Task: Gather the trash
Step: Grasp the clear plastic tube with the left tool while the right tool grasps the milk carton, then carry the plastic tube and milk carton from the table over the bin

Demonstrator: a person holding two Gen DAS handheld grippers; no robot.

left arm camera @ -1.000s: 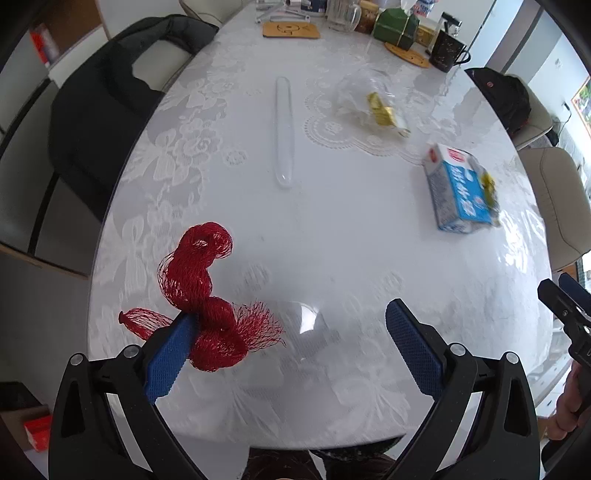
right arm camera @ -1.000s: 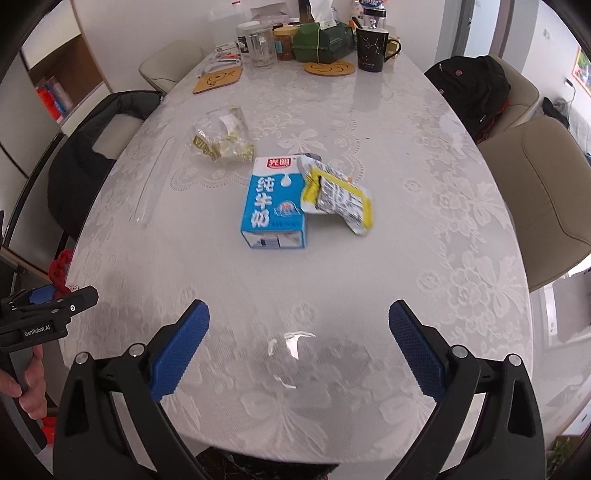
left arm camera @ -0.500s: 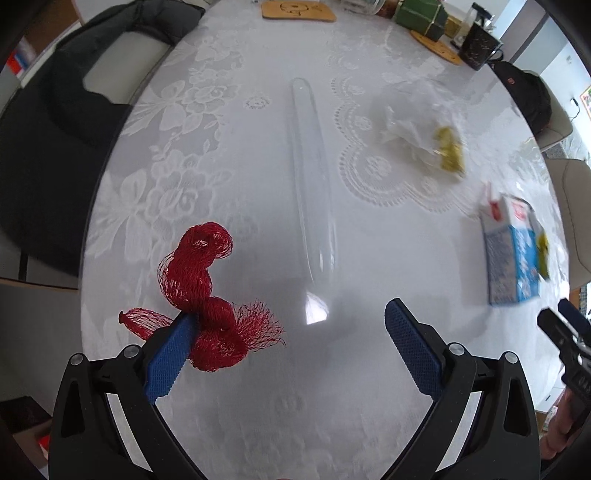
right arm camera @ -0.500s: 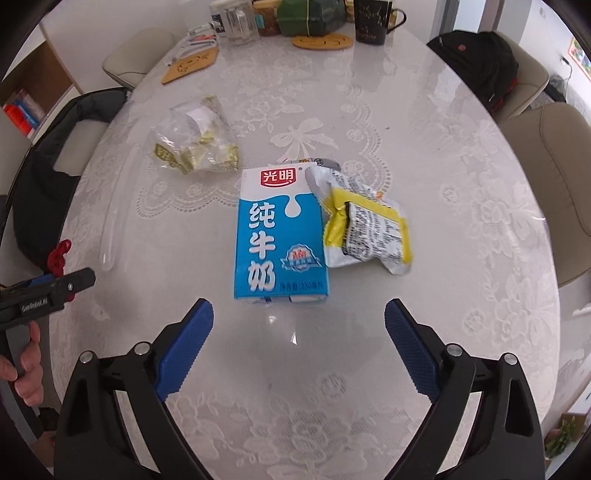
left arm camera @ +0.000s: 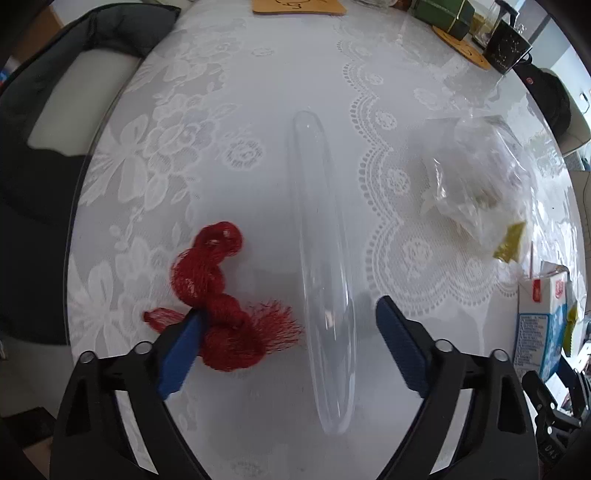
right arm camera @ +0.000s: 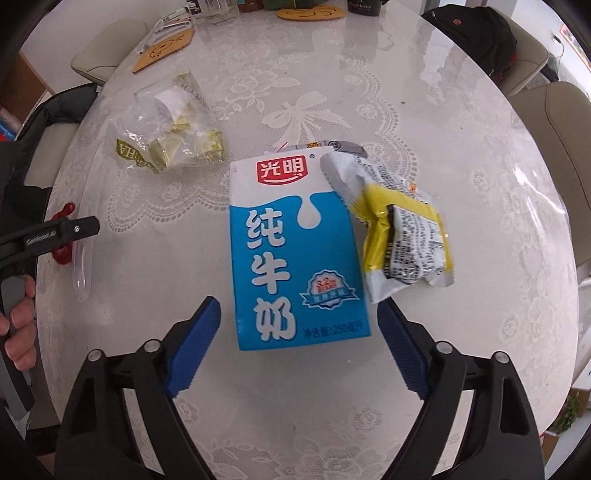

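My left gripper (left arm camera: 290, 334) is open; a red mesh net (left arm camera: 218, 306) hangs snagged on its left finger. A long clear plastic tube (left arm camera: 325, 269) lies on the table between its fingers. My right gripper (right arm camera: 299, 326) is open, its fingers at either side of the near end of a blue-and-white milk carton (right arm camera: 291, 251) lying flat. A crumpled yellow-and-white wrapper (right arm camera: 399, 236) lies against the carton's right side. A clear bag with yellow scraps (right arm camera: 170, 136) lies farther left; it also shows in the left wrist view (left arm camera: 476, 184).
The oval table (right arm camera: 443, 110) has a white lace cloth under glass. Coasters (right arm camera: 310, 13), a black mug (left arm camera: 508, 50) and a green box (left arm camera: 443, 14) stand at the far end. A chair with a dark jacket (left arm camera: 33, 122) is at the left, beige chairs (right arm camera: 565, 155) at the right.
Both grippers moved forward over the table. The tube now lies between my left fingers, and the milk carton's near end sits between my right fingers. Both stayed open.
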